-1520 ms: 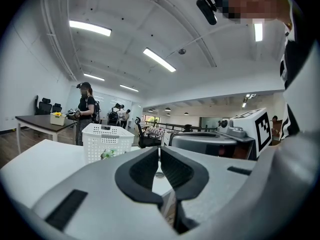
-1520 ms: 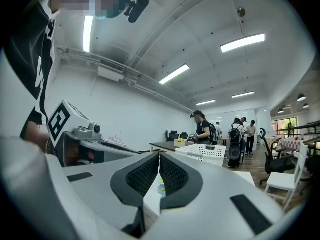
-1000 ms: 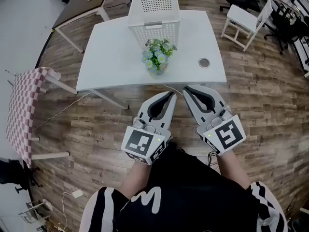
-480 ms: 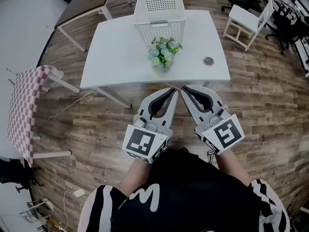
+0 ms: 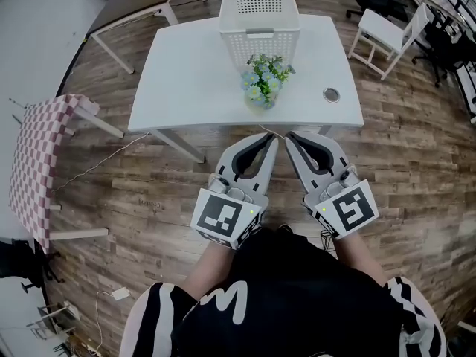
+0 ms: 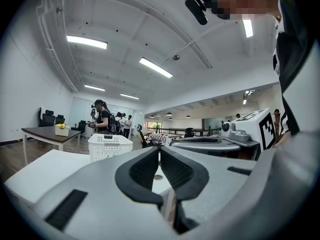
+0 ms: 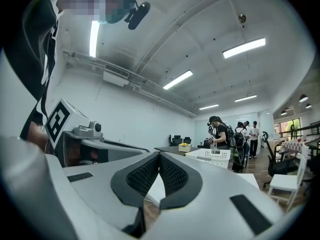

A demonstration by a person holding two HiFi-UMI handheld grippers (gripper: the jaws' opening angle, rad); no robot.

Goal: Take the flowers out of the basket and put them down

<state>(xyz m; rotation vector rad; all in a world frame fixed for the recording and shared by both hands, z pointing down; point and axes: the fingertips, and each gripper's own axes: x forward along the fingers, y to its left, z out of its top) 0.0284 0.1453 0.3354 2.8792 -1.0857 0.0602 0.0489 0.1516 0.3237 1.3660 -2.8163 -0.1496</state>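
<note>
Head view of a white table on a wood-plank floor. A white perforated basket stands at the table's far edge. The flowers, a small upright bunch of pale blue and white blooms with green leaves, stand on the tabletop outside the basket, just beside its near wall. A round grommet sits in the tabletop to the right of the flowers, apart from them. The left gripper and right gripper are held level and side by side, just short of the table's near edge. Their tips angle toward each other and are apart from the flowers. In each gripper view the two jaws meet at their tips with nothing between them: both grippers are clenched and empty. A white chair stands off the table's right end, and a red-checked cloth covers a table at far left. In the right gripper view, people stand beyond the basket.
</note>
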